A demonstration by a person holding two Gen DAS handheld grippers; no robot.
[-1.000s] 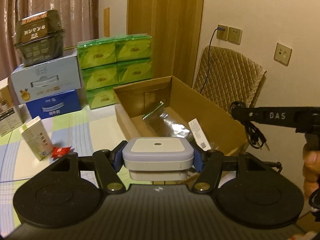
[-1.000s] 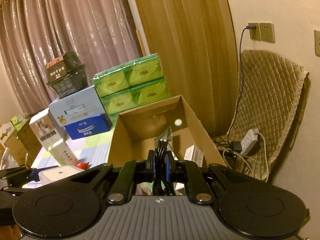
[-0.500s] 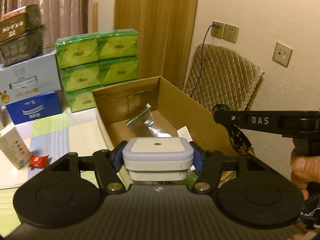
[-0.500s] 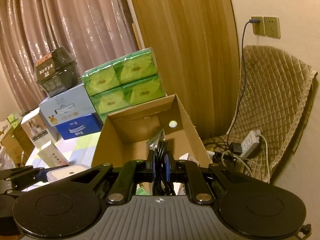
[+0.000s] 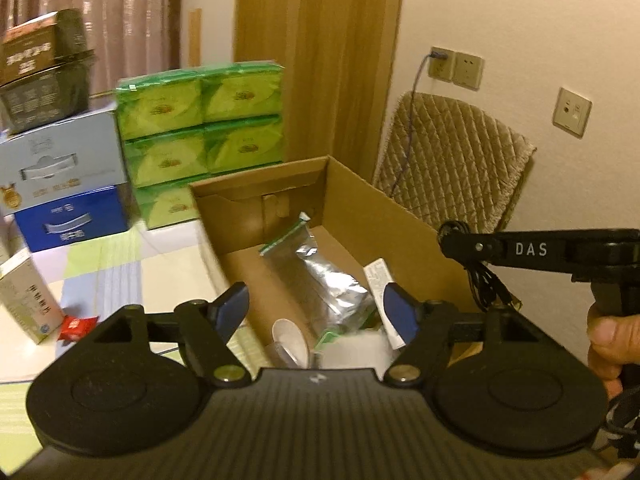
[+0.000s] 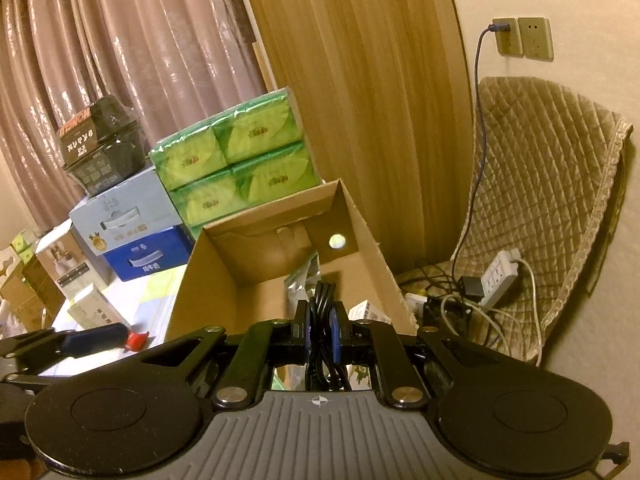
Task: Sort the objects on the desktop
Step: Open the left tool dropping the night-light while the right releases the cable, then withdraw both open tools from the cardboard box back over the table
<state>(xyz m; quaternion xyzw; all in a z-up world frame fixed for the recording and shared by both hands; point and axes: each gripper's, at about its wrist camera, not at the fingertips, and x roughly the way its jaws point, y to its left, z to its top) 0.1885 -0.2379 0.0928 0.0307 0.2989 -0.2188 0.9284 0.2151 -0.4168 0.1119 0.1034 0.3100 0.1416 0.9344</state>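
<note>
Over the open cardboard box [image 5: 360,200], my left gripper [image 5: 316,300] has its jaws opening, and nothing is pressed between the blue pads. Below them a white square device [image 5: 352,352] shows as a blur inside the box, beside a silver foil bag [image 5: 328,276]. My right gripper [image 6: 323,320] is shut on a bundled black cable [image 6: 324,300] above the same cardboard box [image 6: 200,280]. In the left wrist view the right gripper [image 5: 452,240] reaches in from the right, the cable [image 5: 484,280] dangling from it over the box's right wall.
Green tissue packs [image 5: 200,120], a grey and a blue box [image 5: 68,192] and a black box stand behind the carton. A small white carton [image 5: 28,300] and a red wrapper [image 5: 78,326] lie on the table at left. A quilted chair [image 6: 540,200] with a power strip stands at right.
The left jaws have spread apart and the white device that they held has dropped out of them into the cardboard box. The right gripper still grips the cable.
</note>
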